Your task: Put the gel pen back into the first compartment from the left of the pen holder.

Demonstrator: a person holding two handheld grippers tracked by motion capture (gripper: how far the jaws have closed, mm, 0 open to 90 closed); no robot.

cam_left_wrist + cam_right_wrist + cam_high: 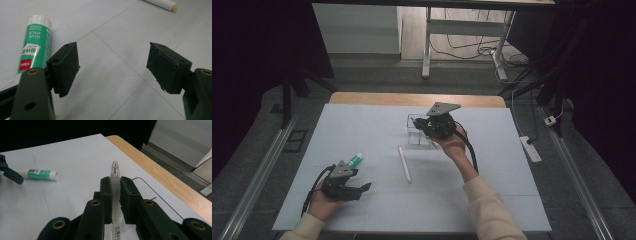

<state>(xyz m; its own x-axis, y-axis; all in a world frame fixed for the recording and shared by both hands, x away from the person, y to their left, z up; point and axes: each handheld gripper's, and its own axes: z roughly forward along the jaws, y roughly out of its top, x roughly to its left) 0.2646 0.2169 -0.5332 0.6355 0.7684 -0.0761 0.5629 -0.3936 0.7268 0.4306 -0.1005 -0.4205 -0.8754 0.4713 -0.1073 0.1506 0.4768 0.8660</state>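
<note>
Right tongs (115,195): clamped on a translucent plastic pen (115,173), held above the clear square box (418,131) at the desk's far side; drop-in pending. Left tongs (112,67): wide apart, empty, beside the green-labelled glue stick (33,47). White tube (404,163): lying mid-desk, uncollected.

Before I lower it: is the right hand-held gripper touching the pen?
Touching. The right gripper view shows the right hand-held gripper with both jaws pressed against the pen.
</note>
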